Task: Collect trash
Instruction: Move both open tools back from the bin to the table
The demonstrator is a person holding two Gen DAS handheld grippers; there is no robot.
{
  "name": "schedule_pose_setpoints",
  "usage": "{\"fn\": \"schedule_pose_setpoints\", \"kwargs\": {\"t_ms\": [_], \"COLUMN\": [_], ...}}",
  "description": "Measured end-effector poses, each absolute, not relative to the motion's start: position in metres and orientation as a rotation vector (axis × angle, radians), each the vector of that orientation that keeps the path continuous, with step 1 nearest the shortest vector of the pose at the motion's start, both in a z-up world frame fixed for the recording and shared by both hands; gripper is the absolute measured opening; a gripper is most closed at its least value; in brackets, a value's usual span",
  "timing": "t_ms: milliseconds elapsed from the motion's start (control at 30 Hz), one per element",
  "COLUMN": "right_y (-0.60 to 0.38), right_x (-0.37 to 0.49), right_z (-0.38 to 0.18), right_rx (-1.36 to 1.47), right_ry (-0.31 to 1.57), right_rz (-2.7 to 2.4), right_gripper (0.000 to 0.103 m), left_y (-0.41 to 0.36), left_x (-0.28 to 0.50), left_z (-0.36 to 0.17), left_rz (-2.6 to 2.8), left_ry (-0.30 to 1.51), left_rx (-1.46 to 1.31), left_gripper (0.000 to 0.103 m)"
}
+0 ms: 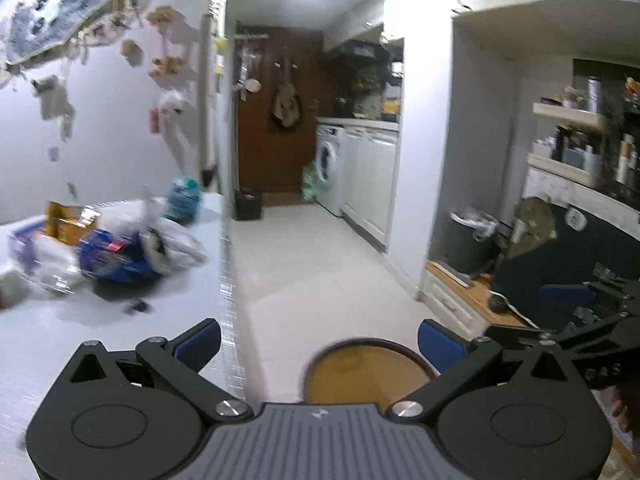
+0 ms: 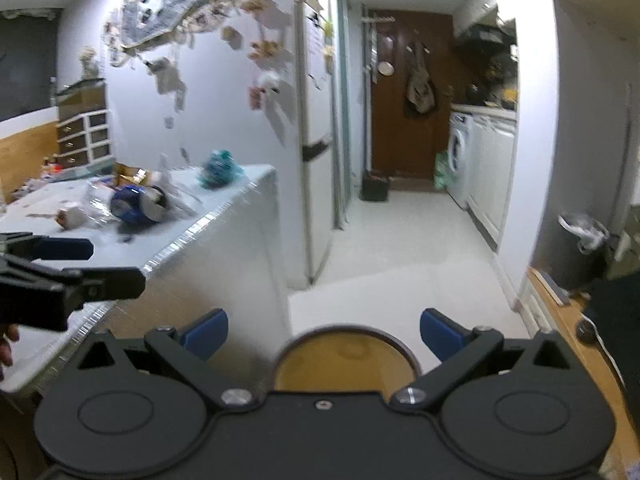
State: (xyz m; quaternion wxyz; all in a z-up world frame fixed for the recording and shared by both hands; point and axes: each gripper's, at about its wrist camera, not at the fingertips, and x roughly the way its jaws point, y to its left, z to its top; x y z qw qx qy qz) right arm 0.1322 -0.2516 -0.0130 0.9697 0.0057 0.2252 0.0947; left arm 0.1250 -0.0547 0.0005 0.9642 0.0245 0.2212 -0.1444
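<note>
Trash [image 1: 112, 248] is lying heaped on the surface [image 1: 120, 340], ahead-left of my left fingers [image 1: 200, 344]; both pairs gaping wide, empty. I'm judging: approach low, singling one wrapper.

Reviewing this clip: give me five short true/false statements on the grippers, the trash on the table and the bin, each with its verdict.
1. The left gripper is open and holds nothing. True.
2. The right gripper is shut on a wrapper. False: its fingers are spread with nothing between them.
3. The blue packet lies on the white table. True.
4. The dark bin stands on the table. False: it stands low by the wall, on the right side of the room.
5. The teal crumpled bag lies on the floor. False: it sits near the table's far corner.
</note>
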Motion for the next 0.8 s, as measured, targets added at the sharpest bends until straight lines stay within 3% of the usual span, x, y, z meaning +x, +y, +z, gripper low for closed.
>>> {"fn": "schedule_pose_setpoints", "kwargs": {"t_ms": [433, 800], "right_y": [-0.172, -0.113], "right_x": [0.159, 0.189], "right_z": [0.003, 0.004], "right_rx": [0.01, -0.004], "right_ry": [0.387, 0.383], "right_rz": [0.347, 0.465], "right_gripper": [0.103, 0.103], "left_y": [0.049, 0.15], "left_x": [0.145, 0.204], "left_z": [0.033, 0.041], "left_rz": [-0.112, 0.008], "left_ry": [0.386, 0.418], "left_rx": [0.092, 0.086], "left_gripper": [0.103, 0.103]}}
